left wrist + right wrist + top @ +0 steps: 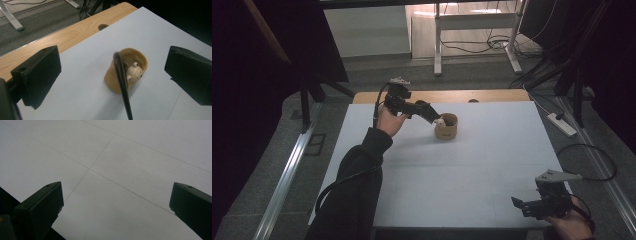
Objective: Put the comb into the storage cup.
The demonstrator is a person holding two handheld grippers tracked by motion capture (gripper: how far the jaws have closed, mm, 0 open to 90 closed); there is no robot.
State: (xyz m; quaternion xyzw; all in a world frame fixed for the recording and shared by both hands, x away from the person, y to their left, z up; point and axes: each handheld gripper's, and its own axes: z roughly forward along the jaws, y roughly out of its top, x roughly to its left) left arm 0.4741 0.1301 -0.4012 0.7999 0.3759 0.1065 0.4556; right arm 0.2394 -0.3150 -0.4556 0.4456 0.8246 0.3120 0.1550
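Tan, round wooden cup (126,72) stands upright on the far middle of the pale grey table sheet (462,170), holding a small cream figurine with dark dots (134,72) and a thin black curved rod (122,77) that leans out over its rim. Left gripper (432,114) hovers just left of the cup, its black jaws spread wide on either side of it and touching nothing. Right gripper (532,204) sits at the near right corner, well apart from the cup, jaws spread over bare sheet.
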